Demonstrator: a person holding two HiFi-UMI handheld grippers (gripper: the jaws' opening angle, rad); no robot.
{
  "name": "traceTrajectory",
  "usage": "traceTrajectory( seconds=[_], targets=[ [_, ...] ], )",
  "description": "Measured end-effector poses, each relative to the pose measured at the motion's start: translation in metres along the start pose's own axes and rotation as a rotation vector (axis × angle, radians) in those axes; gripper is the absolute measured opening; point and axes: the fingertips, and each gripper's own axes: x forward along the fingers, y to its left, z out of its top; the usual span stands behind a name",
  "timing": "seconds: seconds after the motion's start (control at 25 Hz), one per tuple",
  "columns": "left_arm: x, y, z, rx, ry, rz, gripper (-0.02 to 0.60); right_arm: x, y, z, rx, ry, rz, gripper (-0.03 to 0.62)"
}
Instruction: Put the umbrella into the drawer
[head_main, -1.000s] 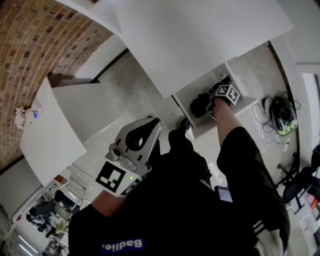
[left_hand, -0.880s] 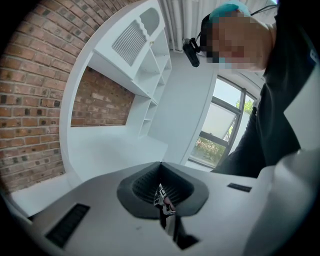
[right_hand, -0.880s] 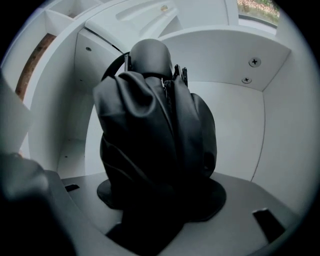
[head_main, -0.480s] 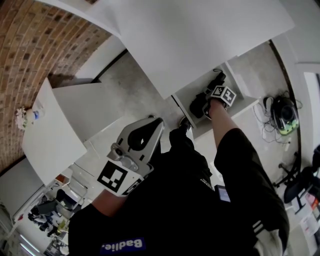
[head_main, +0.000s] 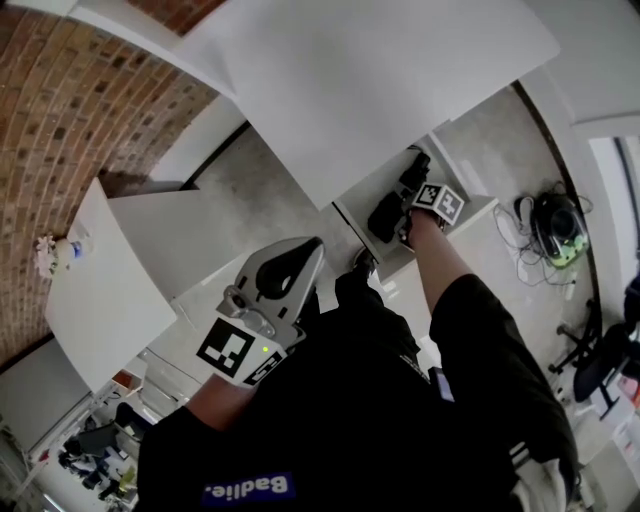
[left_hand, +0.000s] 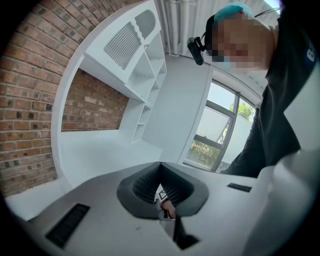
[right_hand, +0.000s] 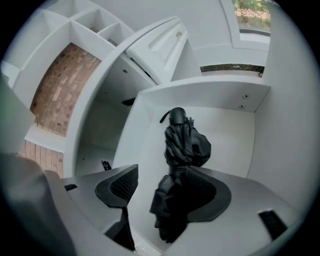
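Fingers (right_hand: 122, 186) of the right gripper (right_hand: 165, 197) are opening wide, apparently letting go of the umbrella (right_hand: 182, 145) lying between them on the drawer (right_hand: 227, 120) floor; left gripper (left_hand: 161, 186) closed, empty, idle near the body

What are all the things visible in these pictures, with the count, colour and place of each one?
umbrella: one, black, folded, lying inside the drawer.
drawer: one, white, pulled open under the desk top.
desk top: one, white, above the drawer.
brick wall: one, red-brown, behind the desk.
shelves: one set, white, beside the bricks.
cables: one tangle, dark, on the floor at the right.
right gripper: one, pale grey, over the drawer; jaws opening, umbrella between them, not pinched.
left gripper: one, pale grey, away from the drawer; jaws together, empty.
sleeve: one, black, reaching to the drawer.
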Motion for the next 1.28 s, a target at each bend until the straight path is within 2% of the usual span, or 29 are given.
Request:
traceTrajectory(
  seconds=[0.28, 0.64, 0.8, 1.0, 1.28],
  targets=[
    [-0.006, -0.005, 0.009, 0.005, -0.027, -0.057, 0.002, -0.063, 0.07, 0.007, -0.171, -0.078, 0.136, 0.295],
    [-0.009, -0.014, 0.01, 0.012, -0.035, -0.152, 0.002, -0.165, 0.148, -0.004, -0.232, -0.19, 0.343, 0.295],
    [-0.01, -0.023, 0.013, 0.028, -0.04, -0.207, 0.002, -0.209, 0.167, -0.008, -0.253, -0.257, 0.396, 0.288],
    [-0.016, -0.035, 0.008, 0.044, -0.032, -0.266, 0.002, -0.265, 0.191, -0.019, -0.303, -0.354, 0.463, 0.249],
    [-0.028, -0.049, 0.004, 0.068, -0.023, -0.349, 0.002, -0.338, 0.221, -0.047, -0.501, -0.526, 0.492, 0.176]
  ],
)
